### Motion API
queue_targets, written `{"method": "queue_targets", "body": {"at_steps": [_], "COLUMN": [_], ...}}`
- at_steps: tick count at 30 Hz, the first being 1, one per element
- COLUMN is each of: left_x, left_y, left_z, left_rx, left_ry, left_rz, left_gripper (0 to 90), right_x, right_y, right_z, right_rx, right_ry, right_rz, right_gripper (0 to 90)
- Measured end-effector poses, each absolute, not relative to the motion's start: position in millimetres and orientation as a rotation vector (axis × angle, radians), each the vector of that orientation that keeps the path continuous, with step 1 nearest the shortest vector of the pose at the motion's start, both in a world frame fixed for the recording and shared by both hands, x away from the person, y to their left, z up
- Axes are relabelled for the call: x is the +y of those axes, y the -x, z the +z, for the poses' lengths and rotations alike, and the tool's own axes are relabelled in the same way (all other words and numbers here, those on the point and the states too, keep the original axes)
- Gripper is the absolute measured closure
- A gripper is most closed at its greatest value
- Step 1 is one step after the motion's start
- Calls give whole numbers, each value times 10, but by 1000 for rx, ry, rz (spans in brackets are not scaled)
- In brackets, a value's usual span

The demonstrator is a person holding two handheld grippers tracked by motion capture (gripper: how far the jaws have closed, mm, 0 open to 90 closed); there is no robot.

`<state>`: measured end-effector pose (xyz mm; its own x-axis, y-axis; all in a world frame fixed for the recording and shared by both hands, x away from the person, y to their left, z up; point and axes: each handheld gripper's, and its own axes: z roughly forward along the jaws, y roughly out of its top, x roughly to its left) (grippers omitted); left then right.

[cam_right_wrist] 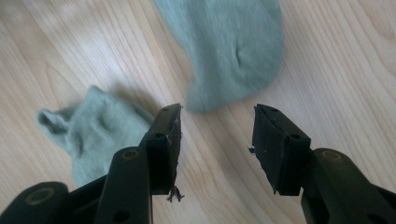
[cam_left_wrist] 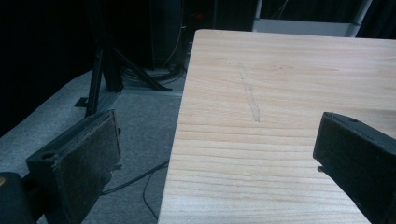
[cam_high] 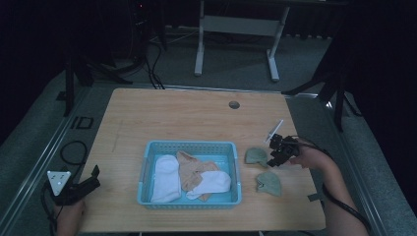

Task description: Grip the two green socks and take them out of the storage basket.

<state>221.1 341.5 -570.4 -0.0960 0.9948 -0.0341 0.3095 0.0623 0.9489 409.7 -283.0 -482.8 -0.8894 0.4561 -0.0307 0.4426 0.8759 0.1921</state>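
Observation:
Two grey-green socks lie on the wooden table right of a blue basket (cam_high: 236,169): one sock (cam_high: 256,156) (cam_right_wrist: 233,51) farther away, the other sock (cam_high: 269,183) (cam_right_wrist: 93,130) nearer the front edge. My right gripper (cam_high: 276,155) (cam_right_wrist: 217,123) hovers open just above the table beside the farther sock, with nothing between its jaws. Inside the basket are two white socks (cam_high: 166,177) and a tan one (cam_high: 191,169). My left gripper (cam_high: 88,182) (cam_left_wrist: 219,144) is open at the table's front left corner, jaws wide apart over the table's edge.
The wooden table (cam_high: 187,120) has a round cable hole (cam_high: 234,104) near its far edge. Cables lie on the grey carpet (cam_left_wrist: 140,126) to the left. Black stand legs (cam_left_wrist: 105,74) rise beyond the left edge, and a white desk frame (cam_high: 236,29) stands behind.

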Motion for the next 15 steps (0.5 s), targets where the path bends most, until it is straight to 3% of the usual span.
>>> {"method": "queue_targets", "body": {"at_steps": [15], "left_x": [3411], "left_y": [-2215], "left_z": [-5704], "left_rx": [1532], "left_ry": [-1360], "left_rz": [1076], "left_gripper": [3], "right_x": [-3334], "right_y": [-3900], "right_z": [-4986], "right_rx": [2871], "right_ry": [-922], "right_rz": [388], "right_gripper": [379]}}
